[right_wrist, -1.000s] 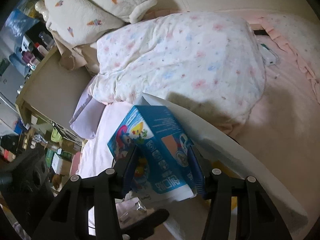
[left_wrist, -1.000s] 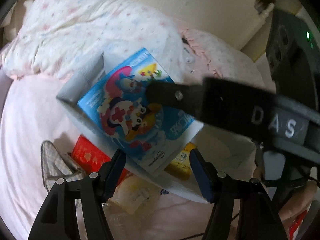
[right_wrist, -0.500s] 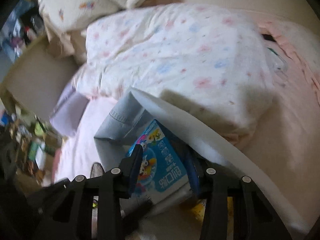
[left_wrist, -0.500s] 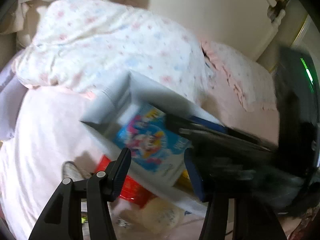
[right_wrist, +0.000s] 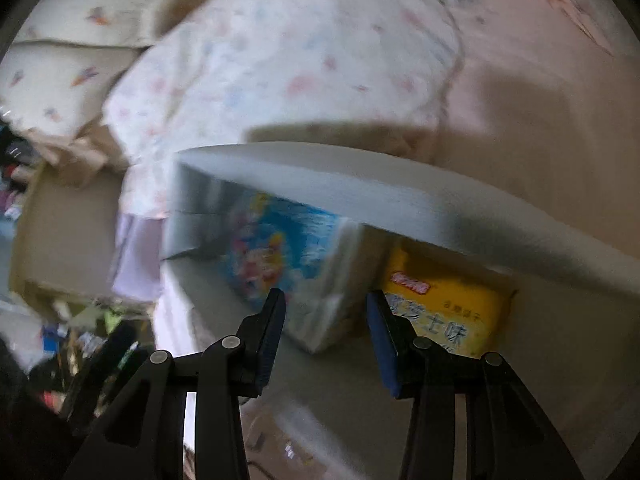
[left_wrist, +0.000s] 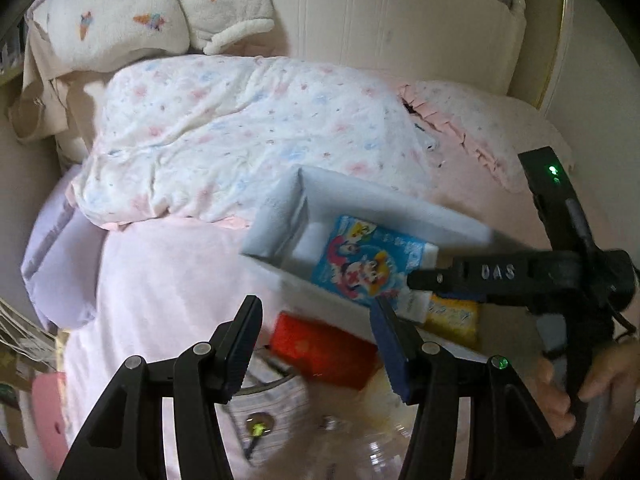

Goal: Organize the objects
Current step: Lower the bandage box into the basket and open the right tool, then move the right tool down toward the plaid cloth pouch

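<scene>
The blue cartoon pack (right_wrist: 288,256) now lies in the white foam box (left_wrist: 360,208), released. Right hand-held gripper (right_wrist: 326,320) gapes empty; withdraw straight back, clear of the yellow pack (right_wrist: 444,312). Left hand-held gripper (left_wrist: 316,344) hangs open, empty.

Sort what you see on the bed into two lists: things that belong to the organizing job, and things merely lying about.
Job: white foam box, blue cartoon box, yellow packet, red packet, right gripper.

Lying about: floral quilt, ice-cream pillows, pink sheet.
</scene>
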The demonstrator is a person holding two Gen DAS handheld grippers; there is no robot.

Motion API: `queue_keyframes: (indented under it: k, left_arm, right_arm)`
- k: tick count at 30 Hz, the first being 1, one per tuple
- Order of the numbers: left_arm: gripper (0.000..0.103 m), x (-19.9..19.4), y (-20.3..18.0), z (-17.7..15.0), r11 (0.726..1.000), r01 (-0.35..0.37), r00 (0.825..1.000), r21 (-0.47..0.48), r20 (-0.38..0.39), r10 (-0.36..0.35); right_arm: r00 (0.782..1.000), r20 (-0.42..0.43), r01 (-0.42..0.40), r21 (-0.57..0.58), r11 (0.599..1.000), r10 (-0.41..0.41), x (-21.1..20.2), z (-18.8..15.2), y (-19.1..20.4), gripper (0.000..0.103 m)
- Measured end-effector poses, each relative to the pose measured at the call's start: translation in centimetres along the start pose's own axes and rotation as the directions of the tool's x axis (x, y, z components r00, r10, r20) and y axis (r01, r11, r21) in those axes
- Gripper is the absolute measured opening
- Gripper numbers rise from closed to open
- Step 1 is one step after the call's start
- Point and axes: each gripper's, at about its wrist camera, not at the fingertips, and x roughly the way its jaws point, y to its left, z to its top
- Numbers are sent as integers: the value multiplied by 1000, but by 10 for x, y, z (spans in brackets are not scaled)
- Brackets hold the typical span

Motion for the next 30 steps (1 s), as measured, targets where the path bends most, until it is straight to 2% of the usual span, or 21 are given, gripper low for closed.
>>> queue_keyframes:
  k: [4,7,13,15,17,19,24,27,28,30]
  left_arm:
    - [54,3,18,-3,999,10,1000,-40,-19,-11]
    - [54,7,35,-5,997,-16,999,-76,-29,14]
    - [54,3,59,-13,992,-32,999,-125,-23,29]
    - [54,3,65,-15,990,-39,999,-135,-26,36]
    - [54,3,69,-16,989,-36,999,-146,-28,32]
    - [54,4,72,-18,988,-30,999,-153,-31,26]
    - [54,5,72,-19,988,-27,999,-150,-28,23]
    - [54,5,73,-22,991,-17,1000,-136,-23,14]
    - [54,5,73,-24,991,-15,1000,-132,-22,13]
    - [54,6,74,-29,992,-10,1000,-127,-22,7]
  right_arm:
    - [990,25,-141,38,989,140,18,7,1,42]
    - [975,54,-217,19,976,216,30,10,8,40]
    - [980,79,-180,-38,983,183,39,10,19,40]
    - [979,96,-174,-51,983,179,37,7,16,32]
    - [974,110,-194,-67,979,200,37,9,16,18]
    - [971,110,-206,-76,976,213,37,10,14,15]
    - [973,103,-195,-95,976,205,33,12,17,17]
    - [965,180,-154,-196,968,190,11,2,27,19]
    - [958,207,-151,-232,961,200,2,-3,32,22]
    - [942,251,-139,-313,940,223,-17,-15,42,34]
